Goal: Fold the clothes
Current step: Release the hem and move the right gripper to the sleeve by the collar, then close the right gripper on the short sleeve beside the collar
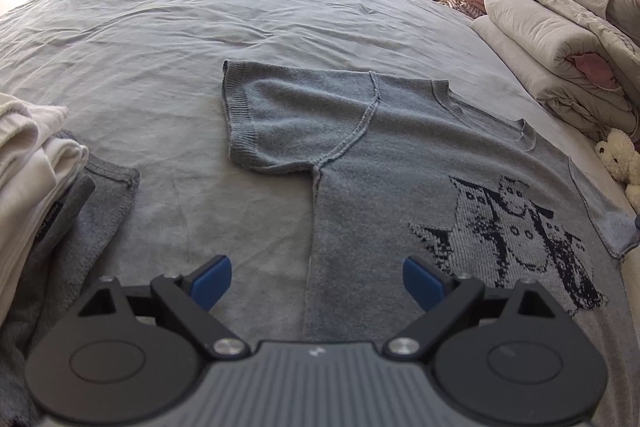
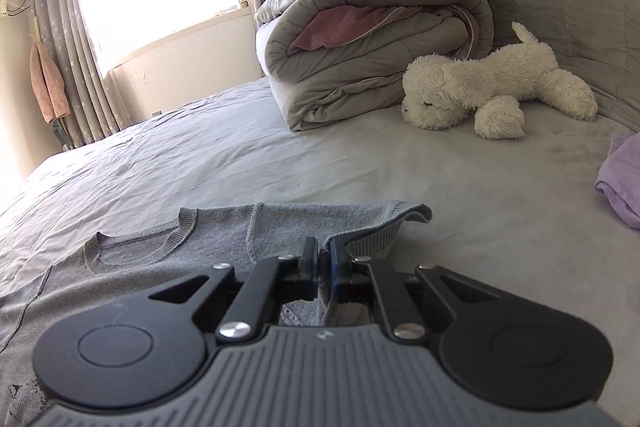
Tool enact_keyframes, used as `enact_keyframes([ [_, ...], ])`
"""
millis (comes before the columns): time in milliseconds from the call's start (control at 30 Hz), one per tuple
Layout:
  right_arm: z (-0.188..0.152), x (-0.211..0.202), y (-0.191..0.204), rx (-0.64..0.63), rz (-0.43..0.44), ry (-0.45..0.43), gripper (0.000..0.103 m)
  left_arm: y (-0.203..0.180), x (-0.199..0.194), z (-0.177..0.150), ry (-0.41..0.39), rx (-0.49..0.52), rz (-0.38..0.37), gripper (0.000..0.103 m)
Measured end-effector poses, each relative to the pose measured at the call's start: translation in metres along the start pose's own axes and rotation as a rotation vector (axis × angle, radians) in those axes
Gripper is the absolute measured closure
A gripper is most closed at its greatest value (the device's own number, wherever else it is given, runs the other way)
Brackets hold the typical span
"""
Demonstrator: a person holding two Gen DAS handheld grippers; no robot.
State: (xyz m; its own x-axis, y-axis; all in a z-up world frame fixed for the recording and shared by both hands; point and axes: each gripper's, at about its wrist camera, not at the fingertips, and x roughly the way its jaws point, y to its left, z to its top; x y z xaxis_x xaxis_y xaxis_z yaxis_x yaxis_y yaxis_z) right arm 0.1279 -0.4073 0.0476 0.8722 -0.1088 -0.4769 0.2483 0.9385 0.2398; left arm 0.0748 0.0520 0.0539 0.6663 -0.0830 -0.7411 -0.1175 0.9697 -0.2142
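On a grey bed (image 1: pixel 160 27), a sweater's (image 1: pixel 360 147) sleeve (image 2: pixel 384 227) is pinched by the right gripper (image 2: pixel 320 259) for folding, while the left gripper (image 1: pixel 316 279) is held spread above.

the left tool (image 1: pixel 317 283), a black two-finger tool with blue fingertip pads (image 1: pixel 212 281) on a ribbed grey body, is seen from its own wrist camera with its jaws spread wide and nothing between them. it hangs level, pointing forward. the right tool (image 2: pixel 321 267), of the same black and grey build, has its jaws pressed nearly together, pinching a fold of grey knitted sweater (image 2: pixel 160 247) between the pads.
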Motion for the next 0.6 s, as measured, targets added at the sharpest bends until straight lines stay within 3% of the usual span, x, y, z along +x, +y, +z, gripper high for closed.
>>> enact_keyframes([
  [167, -0.004, 0.006, -0.011, 0.072, -0.015, 0.032, 0.088, -0.005, 0.002, -0.005, 0.02, 0.021, -0.008, 0.01],
  [233, -0.006, 0.008, -0.015, 0.099, -0.019, 0.043, 0.075, -0.007, 0.002, -0.006, 0.026, 0.03, -0.016, 0.01],
  [267, -0.007, 0.009, -0.017, 0.112, -0.021, 0.048, 0.05, -0.008, 0.002, -0.006, 0.027, 0.034, -0.019, 0.01],
  [300, -0.008, 0.01, -0.019, 0.125, -0.023, 0.053, 0.041, -0.008, 0.002, -0.006, 0.027, 0.036, -0.021, 0.01],
  [333, -0.008, 0.011, -0.021, 0.139, -0.024, 0.058, 0.036, -0.008, 0.002, -0.006, 0.027, 0.036, -0.022, 0.01],
  [433, -0.011, 0.015, -0.027, 0.179, -0.03, 0.074, 0.036, -0.008, 0.002, -0.007, 0.03, 0.032, -0.022, 0.01],
  [467, -0.012, 0.016, -0.029, 0.192, -0.031, 0.079, 0.036, -0.008, 0.003, -0.007, 0.032, 0.031, -0.02, 0.01],
  [500, -0.013, 0.017, -0.031, 0.205, -0.033, 0.085, 0.045, -0.008, 0.003, -0.007, 0.034, 0.031, -0.019, 0.01],
  [533, -0.014, 0.018, -0.033, 0.219, -0.035, 0.09, 0.059, -0.009, 0.003, -0.007, 0.036, 0.032, -0.018, 0.01],
  [567, -0.014, 0.019, -0.031, 0.206, -0.051, 0.083, 0.094, -0.009, 0.004, -0.008, 0.037, 0.033, -0.018, 0.01],
  [600, -0.015, 0.019, -0.029, 0.189, -0.069, 0.073, 0.096, -0.009, 0.004, -0.008, 0.038, 0.034, -0.019, 0.01],
])
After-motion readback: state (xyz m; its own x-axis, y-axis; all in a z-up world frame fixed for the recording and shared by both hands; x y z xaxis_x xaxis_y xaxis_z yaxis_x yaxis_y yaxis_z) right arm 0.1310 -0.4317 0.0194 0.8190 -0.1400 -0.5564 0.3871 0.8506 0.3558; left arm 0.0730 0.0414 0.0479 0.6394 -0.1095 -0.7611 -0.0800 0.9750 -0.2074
